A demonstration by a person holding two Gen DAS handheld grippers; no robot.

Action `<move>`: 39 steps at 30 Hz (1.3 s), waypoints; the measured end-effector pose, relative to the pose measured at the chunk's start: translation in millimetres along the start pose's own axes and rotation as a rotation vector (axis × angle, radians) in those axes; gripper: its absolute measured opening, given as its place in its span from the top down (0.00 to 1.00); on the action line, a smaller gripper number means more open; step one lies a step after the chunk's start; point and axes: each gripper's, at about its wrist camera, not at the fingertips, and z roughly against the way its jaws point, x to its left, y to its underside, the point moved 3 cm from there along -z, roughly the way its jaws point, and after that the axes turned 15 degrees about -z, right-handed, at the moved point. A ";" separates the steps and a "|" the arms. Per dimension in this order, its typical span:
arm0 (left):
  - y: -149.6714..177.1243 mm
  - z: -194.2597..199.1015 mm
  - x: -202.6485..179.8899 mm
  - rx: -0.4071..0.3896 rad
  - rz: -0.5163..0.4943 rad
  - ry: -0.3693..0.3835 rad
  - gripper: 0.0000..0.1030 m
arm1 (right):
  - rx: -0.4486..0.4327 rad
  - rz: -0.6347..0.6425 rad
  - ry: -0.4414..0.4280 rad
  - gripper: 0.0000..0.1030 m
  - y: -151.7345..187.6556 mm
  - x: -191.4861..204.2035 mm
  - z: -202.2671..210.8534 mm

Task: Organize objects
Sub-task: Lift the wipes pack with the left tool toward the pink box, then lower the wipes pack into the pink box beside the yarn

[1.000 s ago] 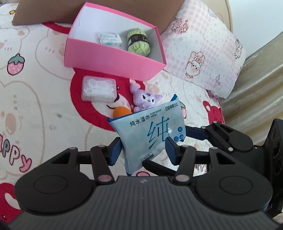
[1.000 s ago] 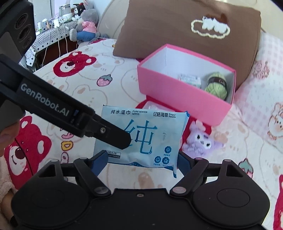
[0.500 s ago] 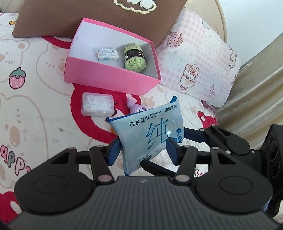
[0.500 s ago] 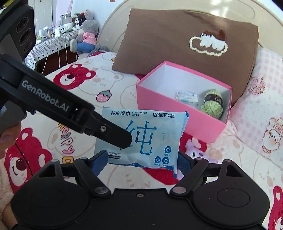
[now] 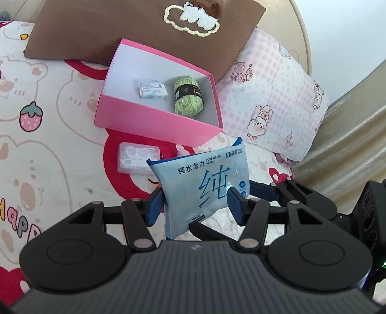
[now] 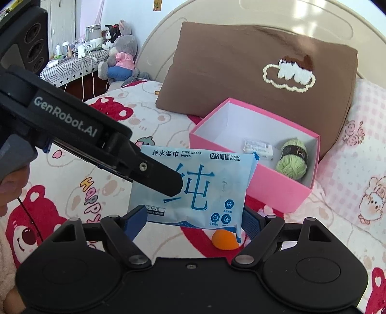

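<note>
- Closest in, the left gripper (image 5: 195, 200) has its jaws closed on the wet wipes pack (image 5: 205, 186); in the right wrist view one black finger lies across the pack's printed front
- Just there too, the right gripper (image 6: 193, 219) stands with its jaws set wide, one blue pad at each short edge of the pack; whether they press on it cannot be told
- The pack itself is held upright, clear of the bedsheet (image 5: 48, 145), on the near side of the pink box (image 5: 154, 123) and apart from it
- Below the pack, a small orange ball (image 6: 224, 242) lies on the sheet, partly hidden by the pack's lower corner
- A little farther, a clear plastic case (image 5: 138, 158) of small white items rests on a red patch of the sheet, just in front of the box's near wall
- The pink box sits open on the bed; inside it a green ball of yarn (image 5: 188, 99) lies toward the right wall, with a small white packet (image 5: 152, 89) beside it on the left, the two apart
- Behind the box a brown pillow (image 5: 144, 31) with a cloud patch leans up, its lower edge against the box's far side
- To the right of the box lies a pink checked pillow (image 5: 277, 96)
- Farthest off, a cream headboard (image 6: 217, 14) curves behind the pillows, and a grey plush toy (image 6: 120, 58) sits past the bed's left edge
</note>
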 end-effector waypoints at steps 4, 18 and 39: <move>-5.7 2.2 0.0 -0.010 -0.010 -0.003 0.45 | -0.010 0.012 0.005 0.16 -6.5 1.2 1.2; -50.1 8.3 3.5 -0.071 -0.028 -0.035 0.44 | -0.078 0.053 0.036 0.14 -46.7 5.0 3.8; -107.4 -4.4 21.5 -0.075 -0.094 -0.104 0.42 | -0.057 -0.011 -0.001 0.13 -98.5 -10.2 -41.9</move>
